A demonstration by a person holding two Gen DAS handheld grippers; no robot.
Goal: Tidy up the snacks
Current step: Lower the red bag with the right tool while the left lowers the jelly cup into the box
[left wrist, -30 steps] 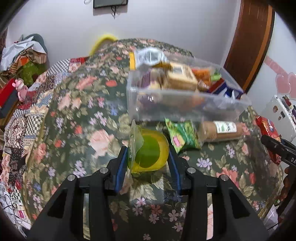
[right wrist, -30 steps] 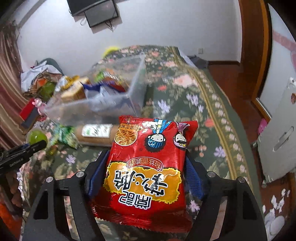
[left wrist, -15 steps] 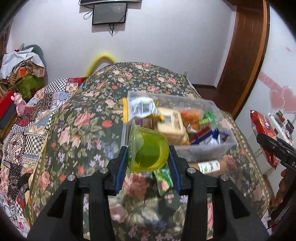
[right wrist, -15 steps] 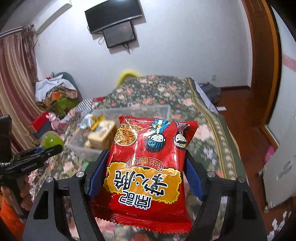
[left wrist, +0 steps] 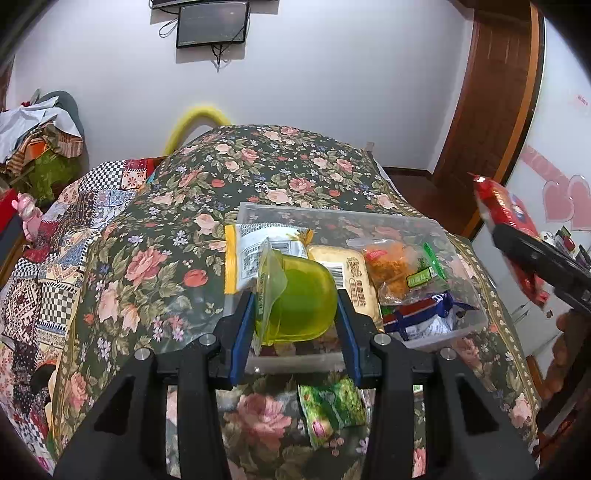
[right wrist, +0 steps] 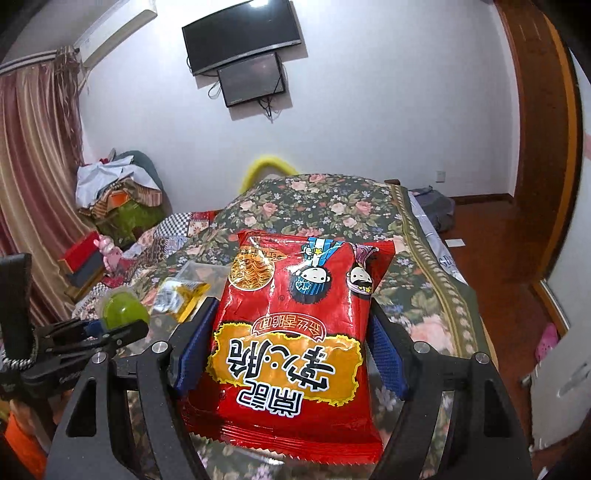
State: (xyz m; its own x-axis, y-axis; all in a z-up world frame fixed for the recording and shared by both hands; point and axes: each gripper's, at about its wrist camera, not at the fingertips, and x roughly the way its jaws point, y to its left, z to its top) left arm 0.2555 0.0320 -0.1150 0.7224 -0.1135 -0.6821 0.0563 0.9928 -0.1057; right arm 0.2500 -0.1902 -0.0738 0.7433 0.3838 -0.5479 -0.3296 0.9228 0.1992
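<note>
**Two snacks in the air above the bin**

The room was a bedroom with white walls, a dark screen [left wrist: 212,24] high at the top of the left wrist frame, and a bed under a floral bedspread [left wrist: 147,258] filling the middle. On the bedspread, right of centre, sat a clear plastic bin [left wrist: 417,221] already holding several packets (a yellow-edged one, a pale biscuit pack, an orange one). A green packet [left wrist: 332,406] lay on the cover just below the bin, near the bottom of the frame.

The left claw [left wrist: 295,314] was closed partway on a green jelly cup [left wrist: 303,299], its blue pads pressing the cup's sides, lid flange turned left; the cup appeared in front of the bin's near left part. The right claw [right wrist: 291,347] stood fairly wide and gripped a red noodle packet [right wrist: 295,332] by its edges, held in the lower centre of the right wrist frame, with the bed behind it. The same packet showed at the right edge of the left view.

The step in hand looked like carrying both snacks to the bin. To do it well, each should probably be brought over an empty patch, the far right of the bin looking freest, and lowered until close to the contents before letting go. The cup is rigid but slick, so a steady squeeze matters; the packet is soft and could slip or crumple if the pads shift. Releasing one snack at a time would keep the claws from colliding.
</note>
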